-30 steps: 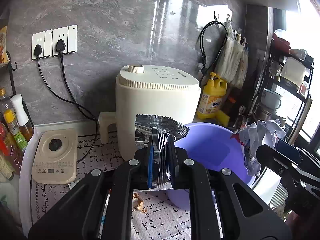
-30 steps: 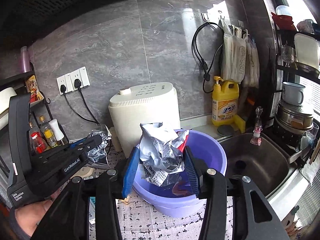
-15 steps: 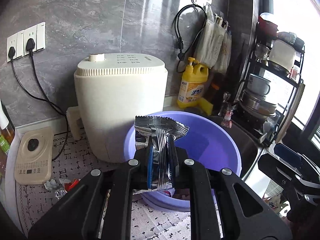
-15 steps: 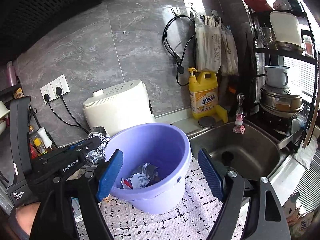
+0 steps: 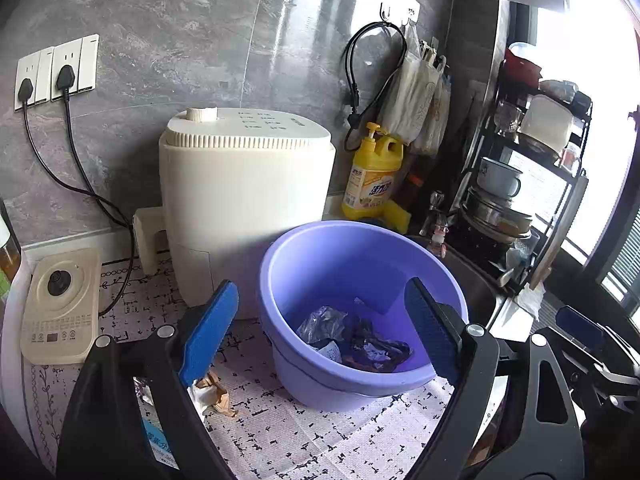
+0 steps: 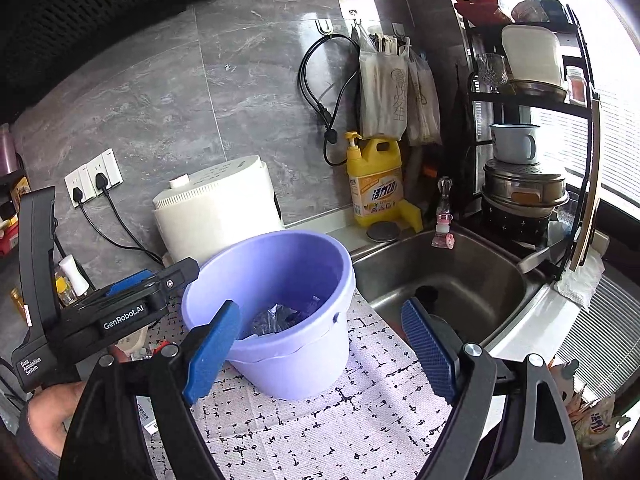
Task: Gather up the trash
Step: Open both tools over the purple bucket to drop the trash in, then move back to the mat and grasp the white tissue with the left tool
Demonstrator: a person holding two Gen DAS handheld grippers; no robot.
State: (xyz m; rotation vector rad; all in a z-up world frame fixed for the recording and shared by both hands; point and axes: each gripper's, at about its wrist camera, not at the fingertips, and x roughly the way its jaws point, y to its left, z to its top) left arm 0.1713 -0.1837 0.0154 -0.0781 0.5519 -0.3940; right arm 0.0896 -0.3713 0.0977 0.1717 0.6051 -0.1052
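Now lying crumpled inside the bucket (image 5: 360,272) beside a dark wrapper: the foil packet (image 5: 320,322), dropped from the left gripper (image 5: 322,320). Just been opening, both left and right gripper (image 6: 322,344), jaws gaping wide, gripping nothing. Standing behind the bucket: an air fryer (image 5: 244,200), soap bottle (image 5: 374,172); right of it, a sink (image 6: 452,272).

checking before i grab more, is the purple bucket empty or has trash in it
Has trash: crumpled wrappers lie at the bottom of the purple bucket.

Home kitchen: steel sink (image 6: 452,276), dish soap (image 6: 376,184), pots (image 6: 524,192)
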